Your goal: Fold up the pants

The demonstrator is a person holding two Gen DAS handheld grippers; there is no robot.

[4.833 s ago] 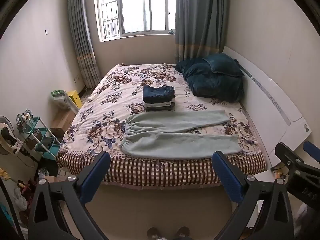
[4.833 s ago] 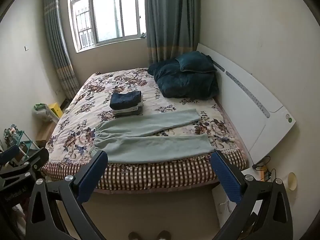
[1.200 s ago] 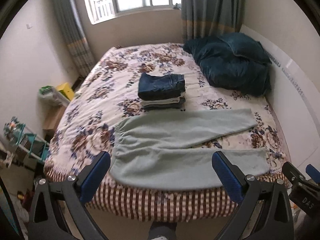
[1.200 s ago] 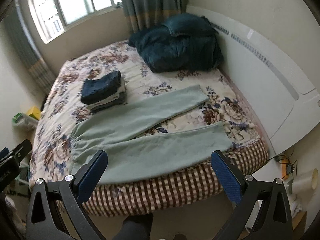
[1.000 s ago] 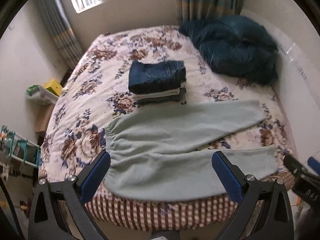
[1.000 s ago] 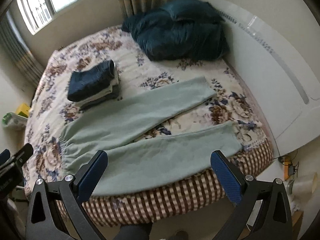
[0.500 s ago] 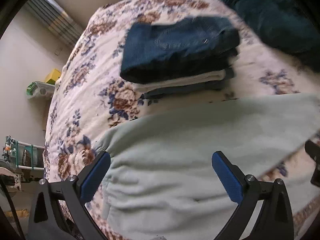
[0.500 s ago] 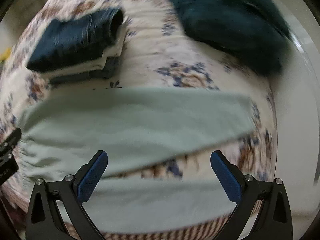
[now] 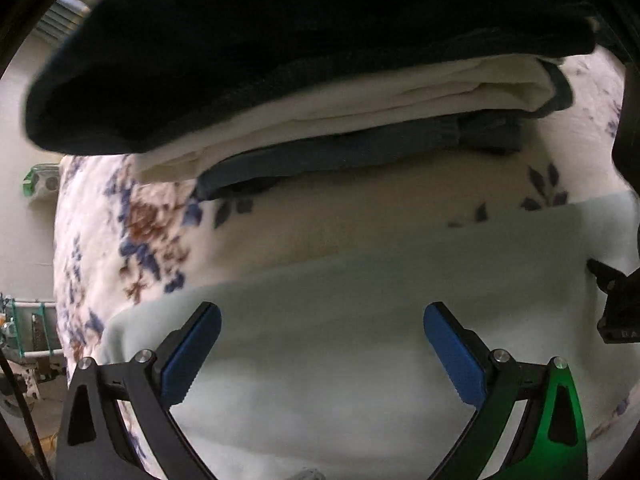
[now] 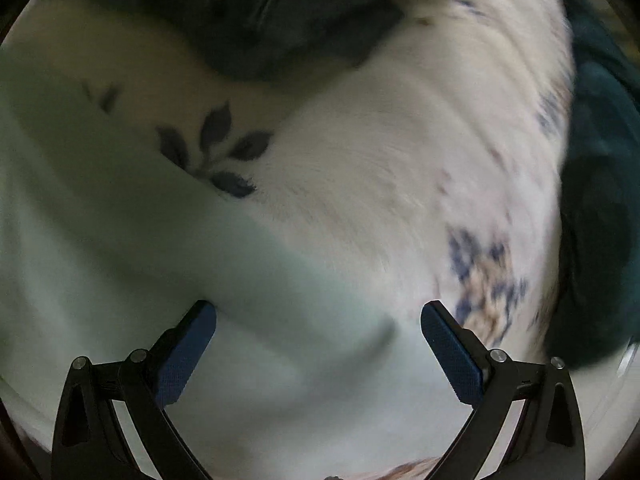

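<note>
With both claws spread wide and empty, left gripper (image 9: 322, 344) hovering over pale green pants (image 9: 360, 320) flat on floral bed (image 9: 280, 216), right gripper (image 10: 318, 340) above what is probably a leg. Soft, light, floppy fleece, likely to sag and drag; best pinched at far edge, waistband and leg together.

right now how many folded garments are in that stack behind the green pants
3 show in the left wrist view: a dark navy one on top, a cream one in the middle, a blue-grey one at the bottom on the floral bedspread. More may be hidden.
</note>
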